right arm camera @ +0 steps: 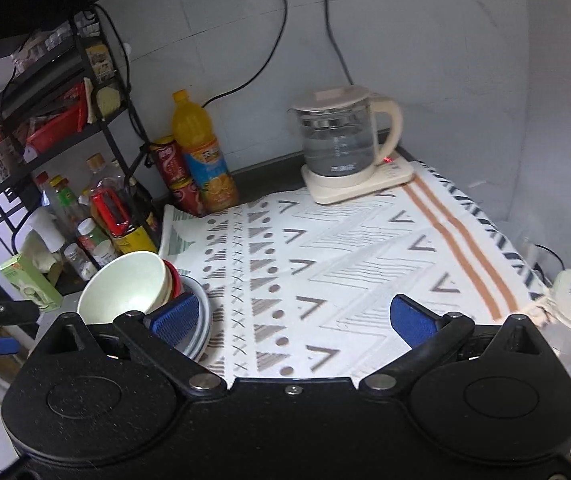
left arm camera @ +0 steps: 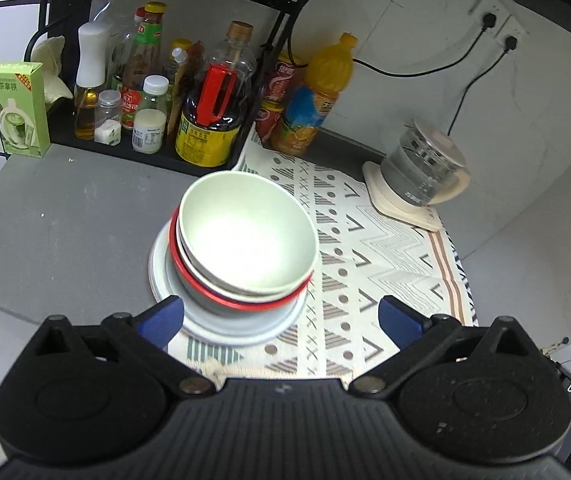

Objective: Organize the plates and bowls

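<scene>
Cloth (right arm camera: pixel 349 264) is lying over the right part of the grey tabletop (left arm camera: pixel 65 232), patterned, mostly bare and giving open room; its fringed near edge is showing just ahead of the left tongs (left arm camera: pixel 281 320). Both tongs are angling downward over the tabletop. The left tongs are standing wide apart, nothing between the blue pads (left arm camera: pixel 165 320), which are sitting just short of the stack. The right tongs (right arm camera: pixel 301 320) are also gaping wide over bare cloth, holding nothing. The stack is resting at the cloth's left edge: a plate (left arm camera: pixel 221 324) underneath, a red-rimmed bowl (left arm camera: pixel 213 292) on it, and a tilted pale green bowl (left arm camera: pixel 245 232) nested on top. Farther back, a kettle (right arm camera: pixel 341 140) is sitting near the wall, and a rack (left arm camera: pixel 133 148) of bottles is crowding the left rear.
</scene>
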`<action>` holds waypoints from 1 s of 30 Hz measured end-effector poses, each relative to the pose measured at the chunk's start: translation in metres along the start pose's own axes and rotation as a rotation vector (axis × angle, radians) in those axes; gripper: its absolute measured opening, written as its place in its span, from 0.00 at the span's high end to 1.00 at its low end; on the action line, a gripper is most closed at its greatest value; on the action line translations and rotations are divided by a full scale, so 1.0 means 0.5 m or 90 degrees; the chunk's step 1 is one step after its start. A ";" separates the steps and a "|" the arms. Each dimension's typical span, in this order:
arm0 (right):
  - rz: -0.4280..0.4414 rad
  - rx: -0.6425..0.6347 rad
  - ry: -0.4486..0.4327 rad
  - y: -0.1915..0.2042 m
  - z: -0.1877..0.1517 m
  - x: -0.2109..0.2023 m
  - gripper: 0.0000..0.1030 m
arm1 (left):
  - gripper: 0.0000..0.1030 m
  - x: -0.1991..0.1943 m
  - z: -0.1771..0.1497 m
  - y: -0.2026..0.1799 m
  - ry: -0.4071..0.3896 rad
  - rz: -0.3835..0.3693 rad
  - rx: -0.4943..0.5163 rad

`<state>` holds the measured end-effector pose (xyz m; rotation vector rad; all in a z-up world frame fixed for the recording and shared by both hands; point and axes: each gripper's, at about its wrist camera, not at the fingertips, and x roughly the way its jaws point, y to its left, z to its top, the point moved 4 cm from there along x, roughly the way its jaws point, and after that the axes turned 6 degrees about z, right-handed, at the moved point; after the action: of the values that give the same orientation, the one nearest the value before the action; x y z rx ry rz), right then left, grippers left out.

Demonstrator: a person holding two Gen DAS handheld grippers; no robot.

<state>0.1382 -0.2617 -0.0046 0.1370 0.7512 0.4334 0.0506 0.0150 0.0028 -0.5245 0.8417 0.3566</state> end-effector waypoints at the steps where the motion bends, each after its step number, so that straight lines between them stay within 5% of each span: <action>1: -0.006 -0.002 -0.003 -0.002 -0.005 -0.009 0.00 | 0.01 -0.007 -0.007 0.000 -0.002 0.000 0.002; 19: -0.057 -0.048 -0.031 0.034 -0.083 -0.134 0.00 | 0.01 -0.117 -0.114 -0.001 -0.061 -0.068 0.101; 30: -0.067 -0.078 -0.026 0.072 -0.136 -0.170 0.00 | 0.01 -0.164 -0.150 0.016 -0.087 -0.054 0.147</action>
<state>0.0246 -0.2678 0.0093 -0.0092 0.6859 0.3744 -0.0500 -0.0292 0.0230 -0.3161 0.7149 0.2109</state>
